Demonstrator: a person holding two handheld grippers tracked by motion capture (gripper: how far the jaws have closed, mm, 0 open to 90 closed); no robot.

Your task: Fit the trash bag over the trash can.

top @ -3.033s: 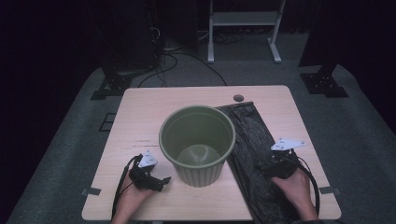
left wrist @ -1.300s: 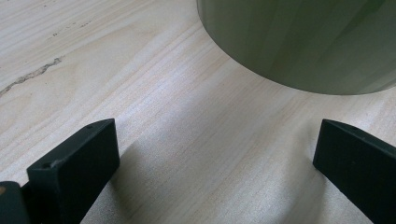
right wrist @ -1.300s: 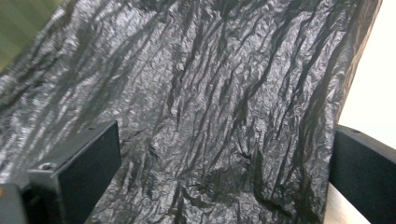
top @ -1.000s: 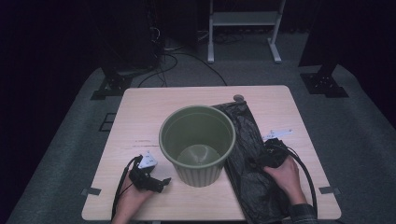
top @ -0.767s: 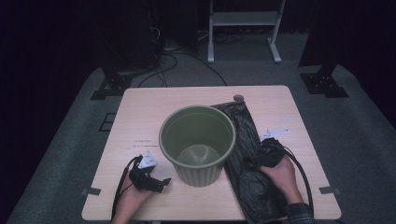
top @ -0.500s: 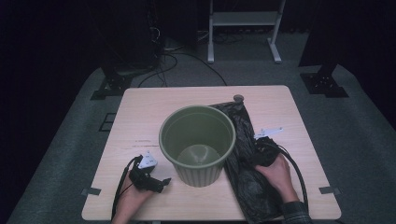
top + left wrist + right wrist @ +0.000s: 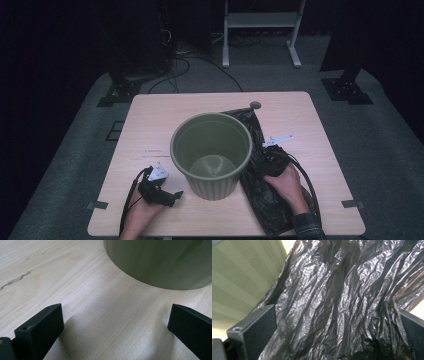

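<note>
the bench [image 7: 210, 107] looks like pale, matt wood with fine grain; the bucket [image 7: 211, 155] is smooth, ribbed, dull green plastic; the black bag [image 7: 342, 302] is thin, crinkled, glossy plastic film

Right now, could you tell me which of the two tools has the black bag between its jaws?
The right tool: crumpled black bag fills its open jaws; the left tool frames bare table.
</note>
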